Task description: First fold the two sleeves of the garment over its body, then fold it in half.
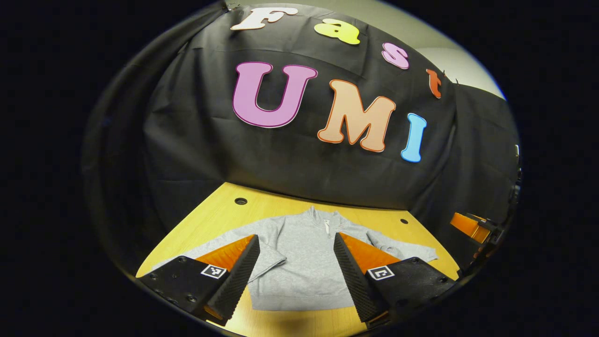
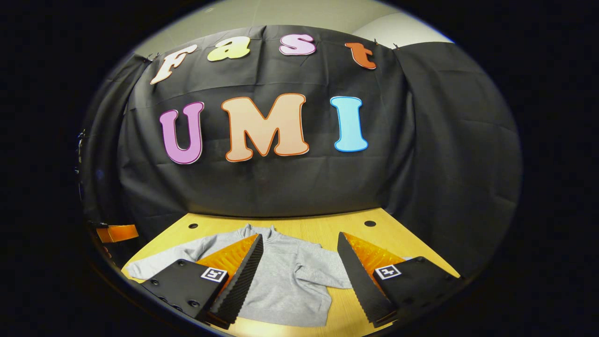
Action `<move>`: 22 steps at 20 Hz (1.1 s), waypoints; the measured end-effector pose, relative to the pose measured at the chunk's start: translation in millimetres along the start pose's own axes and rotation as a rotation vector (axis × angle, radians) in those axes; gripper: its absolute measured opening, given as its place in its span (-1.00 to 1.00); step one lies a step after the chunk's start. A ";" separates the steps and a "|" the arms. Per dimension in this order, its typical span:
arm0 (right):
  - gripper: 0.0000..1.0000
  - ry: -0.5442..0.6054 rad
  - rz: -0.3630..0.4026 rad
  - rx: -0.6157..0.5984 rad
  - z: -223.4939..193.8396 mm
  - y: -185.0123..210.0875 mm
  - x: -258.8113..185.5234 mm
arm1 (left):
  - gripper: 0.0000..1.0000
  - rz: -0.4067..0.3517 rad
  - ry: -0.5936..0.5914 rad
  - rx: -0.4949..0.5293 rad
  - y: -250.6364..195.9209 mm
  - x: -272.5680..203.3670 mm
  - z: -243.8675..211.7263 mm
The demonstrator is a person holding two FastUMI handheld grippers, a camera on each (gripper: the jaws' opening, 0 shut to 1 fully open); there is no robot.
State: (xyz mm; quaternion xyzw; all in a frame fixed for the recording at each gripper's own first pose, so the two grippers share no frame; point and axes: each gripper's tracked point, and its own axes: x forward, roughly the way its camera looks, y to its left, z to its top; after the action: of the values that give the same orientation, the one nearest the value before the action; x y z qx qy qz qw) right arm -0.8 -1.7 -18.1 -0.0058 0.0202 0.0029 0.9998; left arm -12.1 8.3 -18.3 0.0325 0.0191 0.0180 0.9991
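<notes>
Two grippers, both with fingers spread wide and nothing between them. Left gripper hangs above the near table edge in the left gripper view, its black ribbed pads framing the body of the sweatshirt without touching it as far as the view shows. Right gripper sits the same way in the right gripper view, fingers apart, holding nothing.

Grey sweatshirt lies flat on the wooden table, collar toward the black back wall, hem toward the camera. Short zip at the collar. Both sleeves are still spread out to the sides, not folded over the body: one sleeve runs out to the right in the left gripper view, the other is mostly hidden behind the left finger. In the right gripper view the sweatshirt sits left of centre, one sleeve stretching out to the left, partly behind the left finger, toward the table edge.

Small round holes in the tabletop near the back corners. Orange part of the other gripper peeks in at the right rim of the left gripper view; a similar orange piece shows at the left rim of the right gripper view.
</notes>
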 end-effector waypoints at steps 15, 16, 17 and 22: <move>0.97 0.082 -0.180 0.058 -28.1 -107.7 34.9 | 0.86 -0.030 0.058 -0.008 -22.2 9.3 -16.8; 0.97 0.100 -0.204 0.070 -32.6 -121.5 39.6 | 0.87 -0.026 0.063 -0.008 -22.2 10.7 -18.4; 0.97 0.110 -0.227 0.076 -36.3 -135.0 45.5 | 0.86 -0.024 0.065 -0.009 -23.2 12.0 -19.1; 0.92 0.186 -0.325 0.098 -69.3 -205.9 73.1 | 0.86 -0.008 0.074 -0.007 -25.9 19.8 -20.4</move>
State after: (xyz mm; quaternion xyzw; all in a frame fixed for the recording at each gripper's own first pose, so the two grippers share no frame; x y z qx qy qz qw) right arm 70.7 -208.0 -87.9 0.0394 0.1116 -0.1599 0.9800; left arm 7.8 -15.4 -41.2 0.0280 0.0562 0.0153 0.9979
